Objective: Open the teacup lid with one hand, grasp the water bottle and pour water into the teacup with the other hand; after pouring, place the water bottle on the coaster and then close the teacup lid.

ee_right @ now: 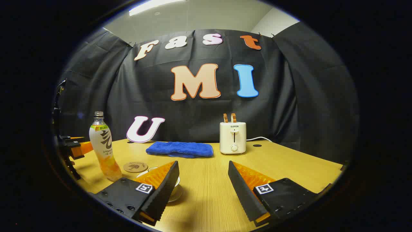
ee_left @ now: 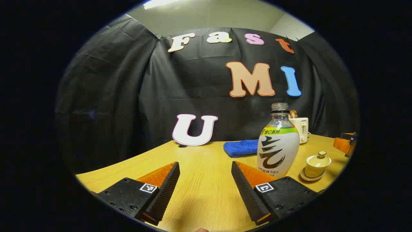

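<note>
The water bottle [ee_left: 278, 145] stands upright on the wooden table [ee_left: 206, 193], just beyond my left gripper's right finger; its neck looks uncapped. My left gripper [ee_left: 204, 164] is open and holds nothing. To the bottle's right, the pale yellow teacup [ee_left: 318, 164] sits on its saucer with the lid on. In the right gripper view, the bottle [ee_right: 103, 145] stands at the left with the round brown coaster [ee_right: 135, 167] beside it. My right gripper [ee_right: 203, 162] is open and holds nothing. Its left finger hides most of the teacup; the saucer's edge [ee_right: 178, 193] peeks out.
A folded blue towel [ee_right: 180, 149] lies at the back of the table [ee_right: 206, 199], with a cream toaster [ee_right: 233, 138] and its cord to the right. The left gripper [ee_right: 74, 146] shows at the far left, beyond the bottle. The black cloth wall closes the back.
</note>
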Demonstrator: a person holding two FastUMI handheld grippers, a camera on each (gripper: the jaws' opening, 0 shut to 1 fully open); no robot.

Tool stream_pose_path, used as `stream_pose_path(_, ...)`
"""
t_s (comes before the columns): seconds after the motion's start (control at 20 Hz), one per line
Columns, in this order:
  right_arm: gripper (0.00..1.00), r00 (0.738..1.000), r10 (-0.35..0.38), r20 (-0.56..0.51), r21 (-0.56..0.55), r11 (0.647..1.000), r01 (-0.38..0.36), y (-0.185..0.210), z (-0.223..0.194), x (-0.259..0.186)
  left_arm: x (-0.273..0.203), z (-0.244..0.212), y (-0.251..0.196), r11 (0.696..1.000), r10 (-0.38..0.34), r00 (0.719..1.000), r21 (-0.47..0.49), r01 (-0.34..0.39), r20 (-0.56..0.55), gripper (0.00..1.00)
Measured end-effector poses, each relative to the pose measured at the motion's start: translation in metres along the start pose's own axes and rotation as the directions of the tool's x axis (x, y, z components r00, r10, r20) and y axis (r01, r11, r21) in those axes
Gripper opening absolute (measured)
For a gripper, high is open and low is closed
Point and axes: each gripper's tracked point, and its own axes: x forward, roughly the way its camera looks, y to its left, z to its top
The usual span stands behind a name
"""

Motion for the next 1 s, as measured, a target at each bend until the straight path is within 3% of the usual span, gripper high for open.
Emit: stream_pose_path(1.0, 0.99, 1.000, 0.001, -0.005, 0.001, 1.000, -0.001, -0.0001, -0.0006, 0.0002, 0.0005, -0.0009, 0.0009, 1.000, 0.003, 1.000, 0.000, -0.003, 0.000, 0.94)
